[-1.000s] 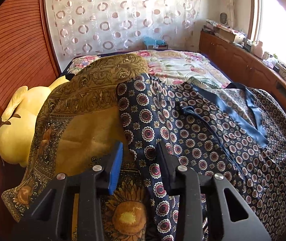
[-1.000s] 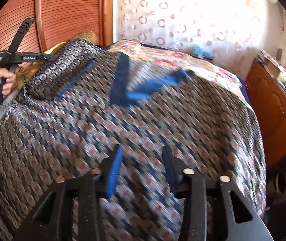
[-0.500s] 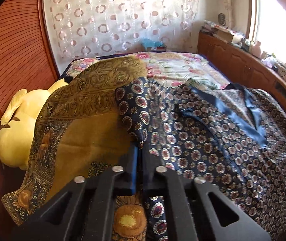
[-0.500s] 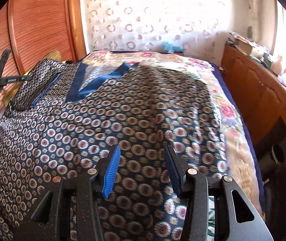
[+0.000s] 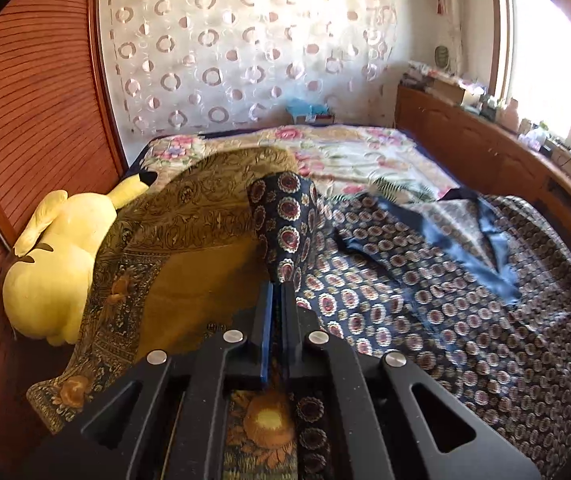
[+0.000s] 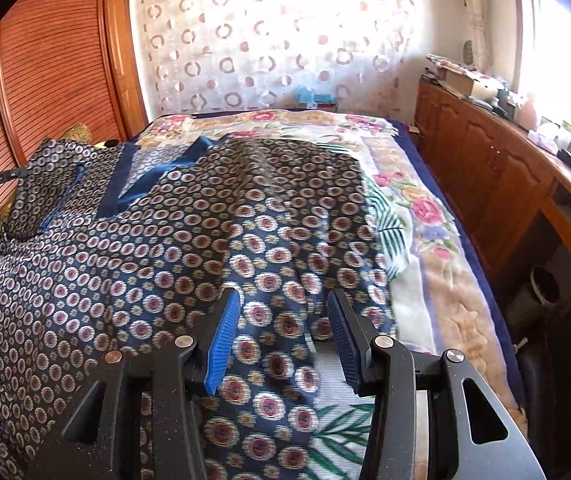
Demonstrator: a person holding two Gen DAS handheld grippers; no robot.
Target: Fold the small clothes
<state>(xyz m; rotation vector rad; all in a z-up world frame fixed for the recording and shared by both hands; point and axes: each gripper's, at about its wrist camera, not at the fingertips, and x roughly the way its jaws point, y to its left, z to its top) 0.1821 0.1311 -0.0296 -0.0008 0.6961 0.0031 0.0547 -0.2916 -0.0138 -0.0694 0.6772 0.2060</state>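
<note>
Nearest the left wrist camera, the left tongs (image 5: 276, 294) were pressed together on a pinch of the patterned top (image 5: 425, 304), a dark blue garment printed with round medallions. The gathered cloth stood up in a soft peak just beyond the tips. In the right wrist view, the right tongs (image 6: 283, 312) stood apart, hovering just over the garment's near edge with cloth between the fingers but nothing gripped.

The top lay spread across the bed (image 6: 437, 248), its plain blue neckline band (image 6: 119, 184) on the far side from the right tongs. To its left in the left wrist view sat a mustard paisley cloth (image 5: 189, 248), touching or overlapping the top's edge, and beyond that a yellow plush toy (image 5: 49, 264) against the wooden wall panel (image 5: 33, 92).

Judging by its sheen and the way it peaked and rippled, the fabric was probably thin, light and slippery, with no stiffness to hold a crease. A hold on a hemmed edge or corner seemed wiser than on the open middle, where a single layer might slide out.

Farther off stood a wooden cabinet (image 6: 485, 160) with clutter on top and a curtain (image 5: 245, 48) with ring motifs. A small white mark showed on the far tool at the right view's left edge, too small to read. No other writing was legible.
</note>
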